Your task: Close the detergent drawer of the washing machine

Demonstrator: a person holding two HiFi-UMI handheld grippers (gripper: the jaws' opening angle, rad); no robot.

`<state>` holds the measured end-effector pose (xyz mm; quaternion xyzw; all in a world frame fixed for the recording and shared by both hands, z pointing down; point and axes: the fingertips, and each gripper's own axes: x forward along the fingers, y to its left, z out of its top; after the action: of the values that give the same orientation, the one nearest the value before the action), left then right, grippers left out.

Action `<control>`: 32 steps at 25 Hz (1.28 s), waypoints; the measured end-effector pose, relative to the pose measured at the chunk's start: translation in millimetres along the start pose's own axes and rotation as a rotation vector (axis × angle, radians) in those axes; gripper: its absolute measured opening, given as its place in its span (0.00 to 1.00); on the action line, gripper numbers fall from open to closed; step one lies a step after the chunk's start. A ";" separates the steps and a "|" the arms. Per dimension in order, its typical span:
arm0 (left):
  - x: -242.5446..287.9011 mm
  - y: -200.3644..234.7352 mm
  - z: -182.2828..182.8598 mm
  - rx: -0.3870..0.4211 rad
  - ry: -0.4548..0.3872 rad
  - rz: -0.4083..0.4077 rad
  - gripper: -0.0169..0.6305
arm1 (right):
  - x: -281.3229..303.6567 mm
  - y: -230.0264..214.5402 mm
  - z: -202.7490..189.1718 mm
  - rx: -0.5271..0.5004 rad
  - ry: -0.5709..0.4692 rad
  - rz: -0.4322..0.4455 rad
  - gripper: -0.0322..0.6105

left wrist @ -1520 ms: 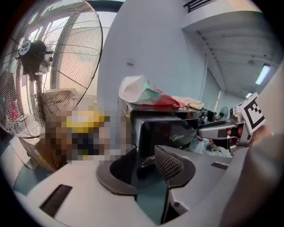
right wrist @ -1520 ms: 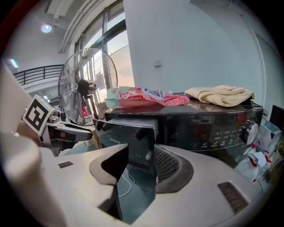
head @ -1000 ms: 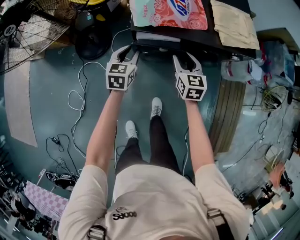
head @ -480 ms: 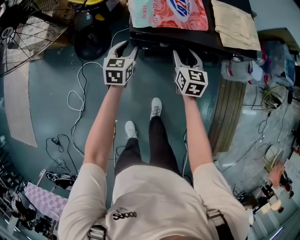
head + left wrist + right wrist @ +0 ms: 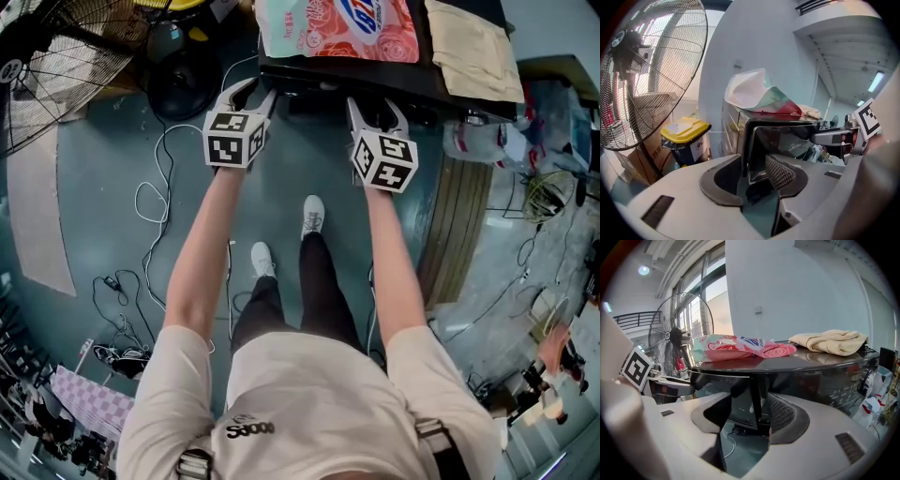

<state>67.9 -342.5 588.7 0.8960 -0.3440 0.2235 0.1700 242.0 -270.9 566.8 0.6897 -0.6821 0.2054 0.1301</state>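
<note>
Detergent drawer (image 5: 783, 140): dark glossy front at the upper left of the washing machine (image 5: 825, 371), just under the top and straight ahead of both claws. I can't tell if it sits flush or proud.

Left claw (image 5: 752, 176): open, and its jaws have just been opening. The drawer's silver left edge shows in the gap and the pads are not pressing on it. Right claw (image 5: 750, 418): wide open, its jaws also just been opening. The drawer's right edge shows in the gap, nothing gripped.

Risks, my guess:
- If the drawer is not fully home, a push with open tips could skid off the shiny front.
- A harder push on one side could cock the drawer so it jams.
- The detergent bag (image 5: 333, 26) hangs near the top's front edge, just above my claws, so lifting either claw could knock it off.
- The cables (image 5: 155, 202) on the floor lie near my feet, and a step to the left could snag them.

Writing:
- The bag has a blue logo with white characters that I can't read.
- There is script on the drawer front, too small to read.
- The label on the yellow-lidded bin (image 5: 684, 136) is unreadable.
- The shirt print is unclear.
- The claw cubes carry square markers only, no text.
</note>
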 end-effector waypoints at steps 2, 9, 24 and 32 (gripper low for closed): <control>0.8 0.3 0.2 -0.008 -0.003 -0.001 0.29 | 0.9 -0.3 0.4 0.000 0.007 -0.007 0.39; 3.5 -0.5 -0.2 -0.072 -0.018 -0.011 0.28 | 3.0 -1.8 -0.7 0.034 0.020 -0.016 0.39; 5.4 -0.9 1.1 -0.113 -0.021 -0.005 0.26 | 4.6 -2.5 -1.2 0.069 0.016 -0.055 0.39; 11.6 2.2 5.2 -0.106 -0.027 0.037 0.22 | 9.4 -5.7 -2.5 0.128 -0.012 -0.126 0.33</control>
<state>75.6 -352.7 590.7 0.8821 -0.3744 0.1958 0.2084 247.3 -277.9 573.9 0.7395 -0.6234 0.2359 0.0943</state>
